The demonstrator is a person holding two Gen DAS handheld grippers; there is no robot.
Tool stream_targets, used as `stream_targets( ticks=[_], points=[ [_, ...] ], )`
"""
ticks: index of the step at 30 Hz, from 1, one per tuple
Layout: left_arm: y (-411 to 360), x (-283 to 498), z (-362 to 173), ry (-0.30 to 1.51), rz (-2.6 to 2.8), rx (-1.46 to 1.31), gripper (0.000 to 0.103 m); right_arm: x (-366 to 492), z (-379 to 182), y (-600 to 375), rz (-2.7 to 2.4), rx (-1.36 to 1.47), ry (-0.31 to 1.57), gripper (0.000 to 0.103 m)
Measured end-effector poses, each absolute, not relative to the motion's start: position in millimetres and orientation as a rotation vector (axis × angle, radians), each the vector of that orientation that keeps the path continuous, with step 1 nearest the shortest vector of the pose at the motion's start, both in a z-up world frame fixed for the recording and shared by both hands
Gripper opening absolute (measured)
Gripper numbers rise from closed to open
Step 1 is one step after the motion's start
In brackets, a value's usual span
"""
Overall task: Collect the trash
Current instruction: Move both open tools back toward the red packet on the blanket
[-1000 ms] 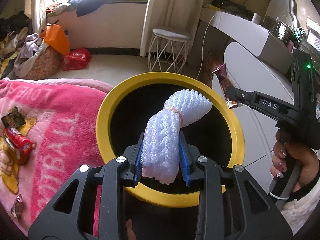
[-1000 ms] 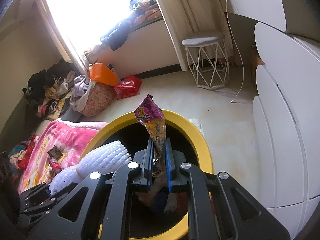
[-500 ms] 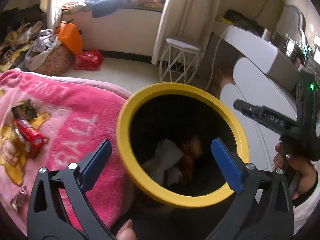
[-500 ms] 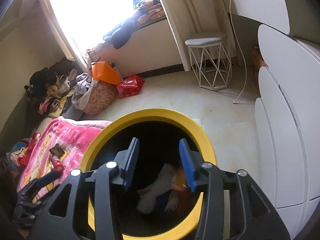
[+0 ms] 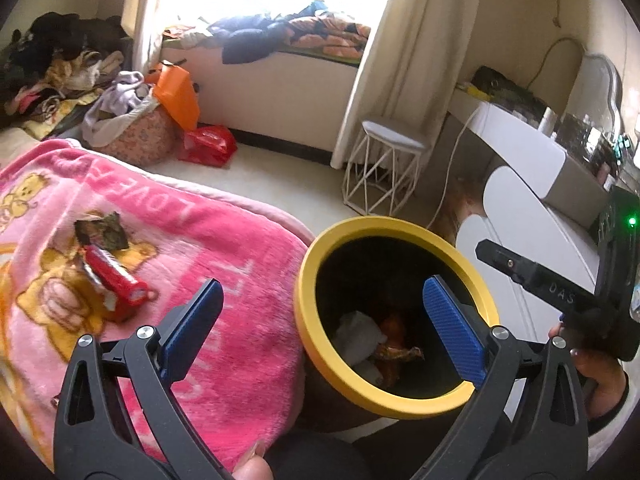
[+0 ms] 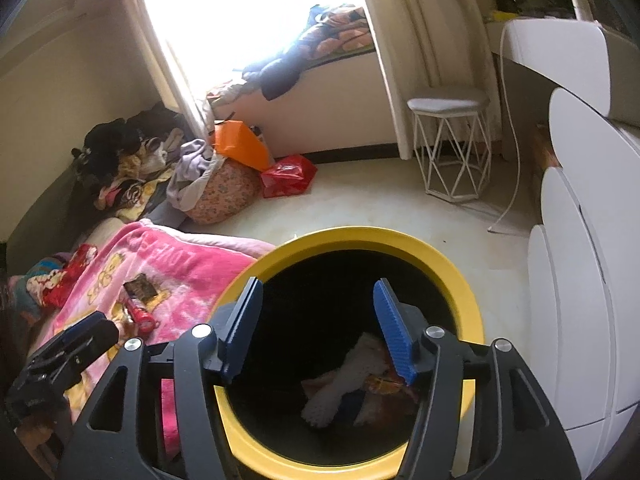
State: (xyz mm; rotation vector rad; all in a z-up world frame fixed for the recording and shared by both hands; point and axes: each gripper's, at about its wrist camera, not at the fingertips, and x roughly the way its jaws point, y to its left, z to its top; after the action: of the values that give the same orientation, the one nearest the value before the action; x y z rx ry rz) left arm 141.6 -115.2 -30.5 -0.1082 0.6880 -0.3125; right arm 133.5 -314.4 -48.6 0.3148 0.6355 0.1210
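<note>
Above a black bin with a yellow rim, low in the frame of both wrist views, two pairs of blue-padded tongs hang empty. The left tongs stand spread to their widest, one pad over the pink blanket, the other over the bin's mouth, nothing between them. The right tongs have just been opening and stand apart, straddling the dark opening with nothing between the pads. In the bottom of the bin lie a white foam net sleeve and a crumpled orange snack wrapper, touching each other. At the left of the left wrist view, a red packet and a dark wrapper rest on the blanket, near the bin. In the upper right of both views a white wire-legged stool stands on the pale floor beside a curtain.
</note>
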Motion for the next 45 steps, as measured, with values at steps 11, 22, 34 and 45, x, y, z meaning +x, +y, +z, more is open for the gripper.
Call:
stream_targets(
  ticks=[11,22,34,45],
  points=[
    [-76,133,-17,0.645,-0.242,-0.159,0.092,132,-32,-279,0.201,0.248,0.611,0.062],
    [-43,126,-7,0.606,-0.185,-0.192,0.092,132,-19,-244,0.272,0.203,0.594,0.071],
    [-6,119,-7,0.587,-0.12,-0.224,0.092,144,-14,-201,0.353,0.137,0.603,0.072],
    [46,112,-24,0.617,-0.038,-0.246,0.092,174,-19,-142,0.478,0.064,0.637,0.072]
  ],
)
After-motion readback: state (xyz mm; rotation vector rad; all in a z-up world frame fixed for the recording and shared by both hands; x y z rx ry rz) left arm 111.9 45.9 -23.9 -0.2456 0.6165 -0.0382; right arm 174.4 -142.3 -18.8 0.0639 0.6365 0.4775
